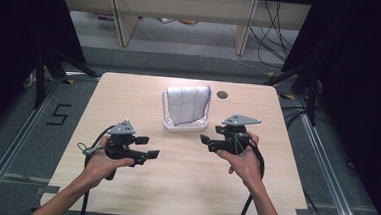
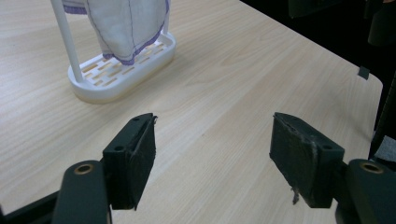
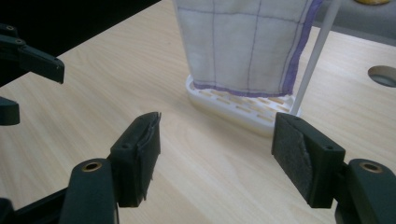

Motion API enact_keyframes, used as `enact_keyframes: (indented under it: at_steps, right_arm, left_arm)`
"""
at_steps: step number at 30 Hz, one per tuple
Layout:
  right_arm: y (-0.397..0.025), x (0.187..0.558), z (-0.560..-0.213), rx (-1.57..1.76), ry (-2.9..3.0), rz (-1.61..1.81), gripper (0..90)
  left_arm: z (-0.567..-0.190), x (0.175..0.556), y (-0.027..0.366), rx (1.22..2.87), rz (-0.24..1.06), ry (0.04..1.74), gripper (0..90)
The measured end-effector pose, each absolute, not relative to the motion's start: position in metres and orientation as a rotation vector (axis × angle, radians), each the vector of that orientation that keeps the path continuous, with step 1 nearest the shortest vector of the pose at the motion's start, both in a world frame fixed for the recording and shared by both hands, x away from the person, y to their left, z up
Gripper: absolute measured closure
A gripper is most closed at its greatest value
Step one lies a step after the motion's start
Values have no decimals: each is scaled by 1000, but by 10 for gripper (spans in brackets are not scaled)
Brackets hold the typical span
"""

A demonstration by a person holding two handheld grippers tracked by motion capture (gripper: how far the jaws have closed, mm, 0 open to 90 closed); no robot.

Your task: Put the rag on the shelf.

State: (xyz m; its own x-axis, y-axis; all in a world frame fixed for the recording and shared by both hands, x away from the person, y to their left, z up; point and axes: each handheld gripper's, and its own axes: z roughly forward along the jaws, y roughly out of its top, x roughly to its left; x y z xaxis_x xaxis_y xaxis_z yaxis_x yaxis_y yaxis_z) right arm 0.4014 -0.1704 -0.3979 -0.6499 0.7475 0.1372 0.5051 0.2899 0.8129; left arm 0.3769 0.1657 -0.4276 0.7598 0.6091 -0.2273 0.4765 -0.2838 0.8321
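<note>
- Hands come in from the near edge of the desk [image 1: 183,187], each gripping a set of tongs just above the wood, forearms angled inward toward the middle.
- Left tongs [image 1: 145,147] sit near the left of centre, their tips turned rightward across the desk; the jaws stand wide apart with bare wood between them and nothing held.
- Right tongs [image 1: 207,141] sit right of centre, tips turned leftward toward the other pair; the jaws are likewise spread wide and hold nothing.
- White checked cloth [image 1: 187,104] with a purple hem hangs over a small white rack [image 1: 166,123] near the far middle of the desk, beyond and between both tongs, touched by neither.
- Rack's slotted base runs its long axis left to right across the desk, and the cloth drapes straight down over it.
- Floor to the left of the desk carries a black "5" [image 1: 59,114].
- Round cable hole [image 1: 222,94] lies just right of the rack.
</note>
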Motion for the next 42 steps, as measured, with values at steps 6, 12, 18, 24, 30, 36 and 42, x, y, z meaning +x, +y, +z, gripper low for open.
enact_keyframes:
  at_steps: [6,12,18,24,30,36,42]
  right_arm:
    - [-168,398,-406,1107,2310,1263,317]
    - [-163,393,-412,1107,2307,1275,302]
    - [-160,385,-422,1096,2347,1257,297]
    - [-159,377,-433,1094,2383,1238,291]
    - [-164,367,-442,1118,2406,1249,280]
    - [-172,356,-452,1126,2409,1254,273]
    - [-175,350,-460,1131,2435,1262,262]
  left_arm:
    - [-440,371,168,1954,157,827,306]
    - [-452,362,169,1980,164,822,304]
    - [-461,353,170,1994,165,816,302]
    - [-469,340,171,2002,172,814,292]
    - [-472,335,173,2008,173,803,287]
    - [-477,327,174,2024,198,803,287]
    - [-480,323,174,2030,189,802,287]
